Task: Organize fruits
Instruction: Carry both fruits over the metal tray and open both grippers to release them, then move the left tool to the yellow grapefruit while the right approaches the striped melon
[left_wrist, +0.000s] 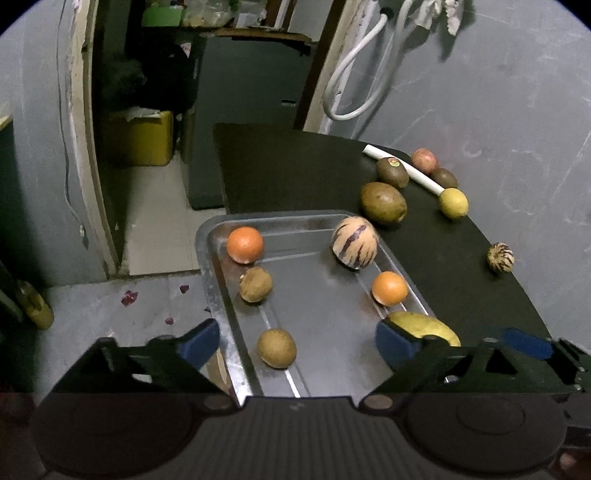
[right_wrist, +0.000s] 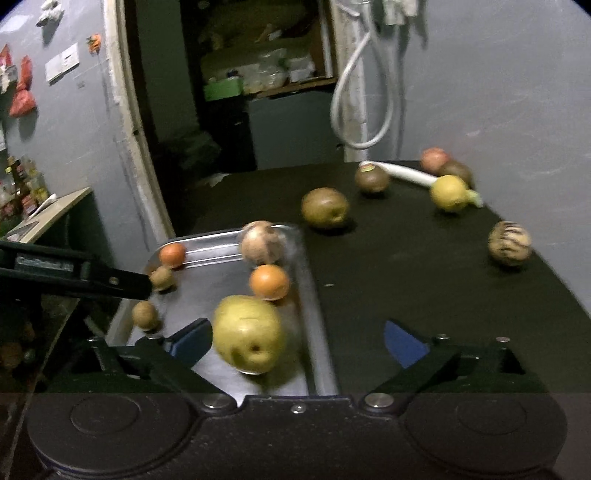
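Left gripper (left_wrist: 295, 341) spread wide over shiny rectangular metal tray (left_wrist: 218, 258), gripping nothing — small round brown fruit (left_wrist: 276, 348) loose between blue pads. Right gripper (right_wrist: 298, 341) equally wide, large yellow-green pear-like fruit (right_wrist: 249, 334) unpinched inside tray. Beyond: two oranges (left_wrist: 244, 244), striped cream melon (left_wrist: 354, 242); more fruit on dark tabletop (left_wrist: 295, 170).

Our right gripper (right_wrist: 297, 341) is wide open over the tray (right_wrist: 314, 332)

We see a big yellow fruit (right_wrist: 249, 336) between our blue pads, touching neither; two oranges (right_wrist: 269, 282) sit in the tray; more fruit sits on the dark table (right_wrist: 406, 277).
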